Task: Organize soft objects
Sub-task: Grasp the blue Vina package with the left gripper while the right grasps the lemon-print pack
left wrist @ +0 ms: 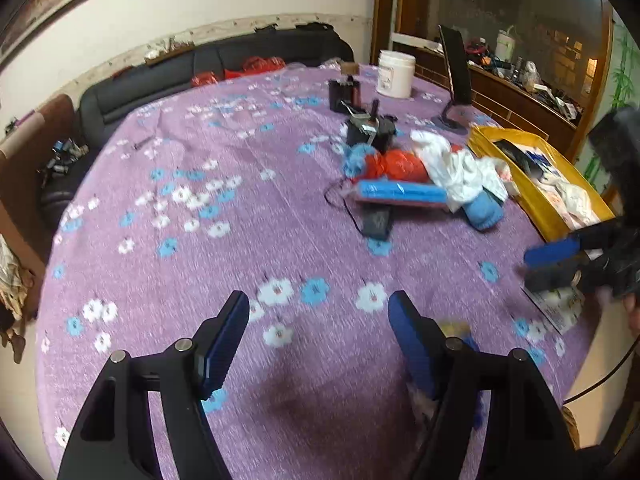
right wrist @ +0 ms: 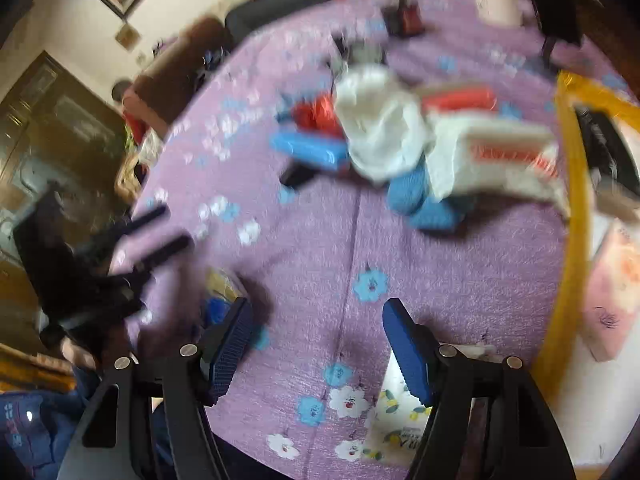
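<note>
On purple cloth, white rag [left wrist: 456,168], blue sock [left wrist: 482,210]

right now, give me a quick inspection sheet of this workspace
surface: round table under a purple flowered cloth, rumpled in places
job's things: heap of soft goods mid-table: white cloth, red bag, blue roll, blue knit piece; yellow bin on the right already holds a few items
clutter: white jar, dark bottles, black clip stand, printed packet at the near edge
grippers: left gripper and right gripper both open, nothing between the fingers
cables: thin black cord beside the heap
surroundings: dark sofa behind, wooden cabinet on the right
</note>
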A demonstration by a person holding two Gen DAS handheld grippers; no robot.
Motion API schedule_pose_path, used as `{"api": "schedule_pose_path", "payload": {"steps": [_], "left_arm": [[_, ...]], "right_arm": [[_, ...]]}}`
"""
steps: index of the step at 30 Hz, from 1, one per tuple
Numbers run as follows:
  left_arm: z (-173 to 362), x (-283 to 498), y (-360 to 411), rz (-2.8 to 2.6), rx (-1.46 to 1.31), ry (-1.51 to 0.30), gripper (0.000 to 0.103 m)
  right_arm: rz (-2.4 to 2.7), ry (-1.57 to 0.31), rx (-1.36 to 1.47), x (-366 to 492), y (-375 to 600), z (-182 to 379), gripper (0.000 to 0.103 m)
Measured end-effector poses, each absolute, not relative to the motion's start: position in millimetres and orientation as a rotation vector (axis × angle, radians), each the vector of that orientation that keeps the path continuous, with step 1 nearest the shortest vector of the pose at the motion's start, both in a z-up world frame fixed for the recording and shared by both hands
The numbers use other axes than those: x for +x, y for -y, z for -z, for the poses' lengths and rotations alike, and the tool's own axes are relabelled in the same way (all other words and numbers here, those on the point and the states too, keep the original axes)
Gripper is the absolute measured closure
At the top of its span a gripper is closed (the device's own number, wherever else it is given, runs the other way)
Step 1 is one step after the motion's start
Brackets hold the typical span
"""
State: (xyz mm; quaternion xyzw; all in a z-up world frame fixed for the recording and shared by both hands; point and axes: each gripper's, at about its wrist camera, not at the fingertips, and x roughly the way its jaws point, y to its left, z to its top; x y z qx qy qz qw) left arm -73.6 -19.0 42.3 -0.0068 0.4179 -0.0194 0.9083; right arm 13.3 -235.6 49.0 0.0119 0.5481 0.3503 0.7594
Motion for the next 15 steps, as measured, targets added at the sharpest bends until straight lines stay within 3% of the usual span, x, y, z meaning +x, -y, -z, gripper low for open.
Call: {"api": "schedule_pose_path", "payload": {"steps": [3, 6, 15], "left_arm": [[-37.9, -82.8, 26.6, 0.121, -0.023, -0.908, 0.031], [-33.0, -92.0, 42.1, 0.190, -0.004, -0.958, 0.016], [-12.2, -85.3, 93.6, 0.155, 0.146, -1.024, 0.015]], "right_arm": [[-0.679, -1.117, -0.099, 2.0, 240.0, -59.3, 0.030], [-0.693, -1.135, -0.197, -11.7, 242.7, -50.7, 0.030], [-0.539, -1.177, -0.354, -24.2, 248.6, -33.7, 0.026]]}}
